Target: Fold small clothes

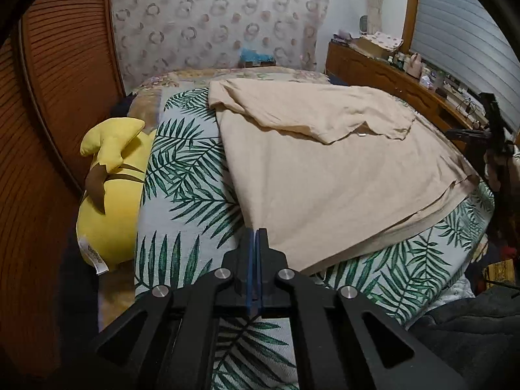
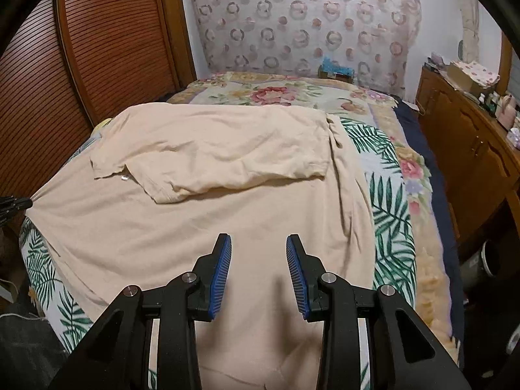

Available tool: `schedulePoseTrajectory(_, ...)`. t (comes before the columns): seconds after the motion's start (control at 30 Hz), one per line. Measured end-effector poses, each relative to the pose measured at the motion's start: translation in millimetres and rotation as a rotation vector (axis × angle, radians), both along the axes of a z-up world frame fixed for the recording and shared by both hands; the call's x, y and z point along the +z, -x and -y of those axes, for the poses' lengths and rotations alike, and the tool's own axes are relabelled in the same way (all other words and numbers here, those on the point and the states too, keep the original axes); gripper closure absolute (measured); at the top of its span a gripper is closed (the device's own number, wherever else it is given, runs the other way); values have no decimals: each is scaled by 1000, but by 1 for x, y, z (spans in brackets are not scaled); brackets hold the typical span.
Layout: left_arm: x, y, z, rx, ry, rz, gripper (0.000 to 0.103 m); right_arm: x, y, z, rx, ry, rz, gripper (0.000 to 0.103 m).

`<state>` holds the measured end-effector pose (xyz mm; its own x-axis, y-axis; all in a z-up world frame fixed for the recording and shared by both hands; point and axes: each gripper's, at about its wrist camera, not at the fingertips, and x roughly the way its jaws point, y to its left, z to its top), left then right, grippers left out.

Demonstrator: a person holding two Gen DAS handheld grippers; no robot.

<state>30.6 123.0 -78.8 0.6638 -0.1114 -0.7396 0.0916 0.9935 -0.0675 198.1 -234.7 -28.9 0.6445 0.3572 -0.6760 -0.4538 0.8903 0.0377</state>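
**Inspector:** State the work surface and the garment's position.

**Operator:** The bed carried a floral blanket; a leaf-print cover lay over its near part; the beige shirt lay spread flat on that cover; its upper portion, with one sleeve, was turned back over the body; its near hem reached the near edge of the cover.

**Inspector:** State adjacent items.

**Operator:** A wooden dresser stood along one side of the bed; a yellow plush toy lay on the other side, against the leaf-print cover, apart from the shirt.

**Inspector:** State the condition of both tongs.

**Operator:** My left gripper was closed, blue pads together, at the shirt's side edge near the hem; the right wrist view showed the cloth drawn to a point at its tip, so I recorded a pinch on the shirt; my right gripper stood with its jaws apart above the shirt's lower body; nothing was clamped between its pads.
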Motion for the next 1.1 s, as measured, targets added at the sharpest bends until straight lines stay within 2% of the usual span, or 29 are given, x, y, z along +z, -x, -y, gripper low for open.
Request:
schedulePoseTrajectory(0.13,2,-6,5,-11,-9,5,100,-5,-10,-2,-12,-13,2,66)
schedulePoseTrajectory(0.2,3,-14,5,-26,6,11,94,-7,-16,-4,-26,-24,2,66)
schedulePoseTrajectory(0.27,7,-28,5,-28,18,21,64,-9,-27,-5,-39,-31,-2,66)
schedulePoseTrajectory(0.37,13,-52,7,-15,18,51,42,-11,-41,-6,-49,-24,-9,66)
schedulePoseTrajectory(0.57,19,-112,9,24,9,71,40,-15,-80,-15,-45,-10,-52,66)
schedulePoseTrajectory(0.73,14,-159,6,36,-7,57,40,-24,-112,-27,-51,55,-96,66)
schedulePoseTrajectory(0.87,10,-187,5,44,-29,47,40,-29,-132,-27,-88,77,-113,66)
schedulePoseTrajectory(1.1,-2,-214,5,34,-36,9,40,-21,-138,-36,-98,73,-114,66)
